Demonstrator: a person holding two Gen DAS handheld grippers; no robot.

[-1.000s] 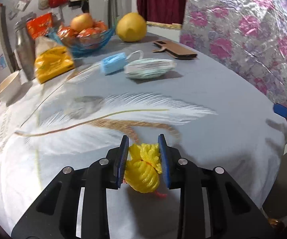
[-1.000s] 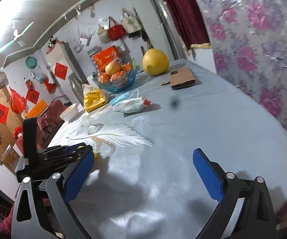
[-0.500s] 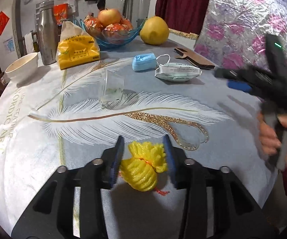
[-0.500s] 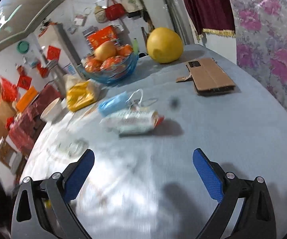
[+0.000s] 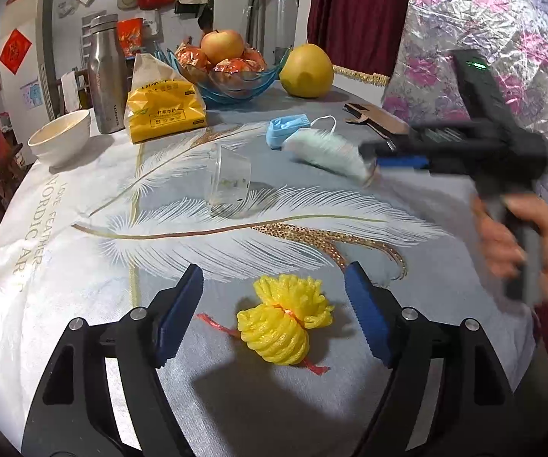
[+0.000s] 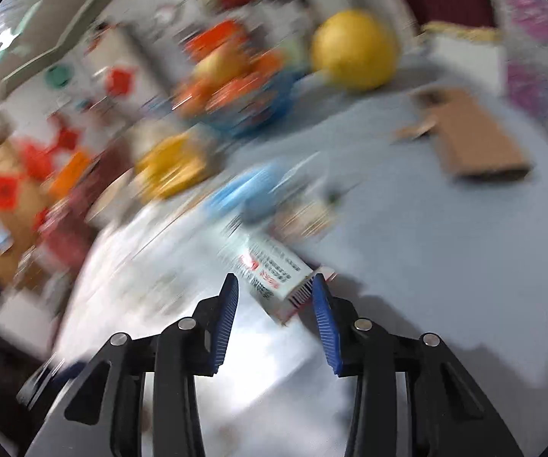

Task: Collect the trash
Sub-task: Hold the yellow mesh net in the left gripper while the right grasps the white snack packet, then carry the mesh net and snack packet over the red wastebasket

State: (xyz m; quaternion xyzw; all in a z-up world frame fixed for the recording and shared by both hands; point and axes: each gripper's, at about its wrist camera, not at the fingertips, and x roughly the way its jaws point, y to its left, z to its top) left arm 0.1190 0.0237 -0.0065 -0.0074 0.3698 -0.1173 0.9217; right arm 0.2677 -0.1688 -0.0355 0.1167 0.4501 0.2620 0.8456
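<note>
The left gripper (image 5: 274,314) is opening, its 2 blue pads standing clear on either side of the yellow foam net (image 5: 281,327), which is lying loose on the tablecloth (image 5: 83,266) between them, gripped by nothing. The right gripper (image 6: 276,318) is closing around the near end of the white wrapper pack (image 6: 270,274), which is sitting between its pads; the right pad looks to be touching it, the left one is apart. Ahead of the left claw, a clear plastic cup (image 5: 230,181) is lying tipped, and a blue mask (image 5: 287,129) is lying beyond it. The risk: the right claw is catching only the pack's corner, so the slick wrapper could be slipping out or skidding away as the pads meet.
</note>
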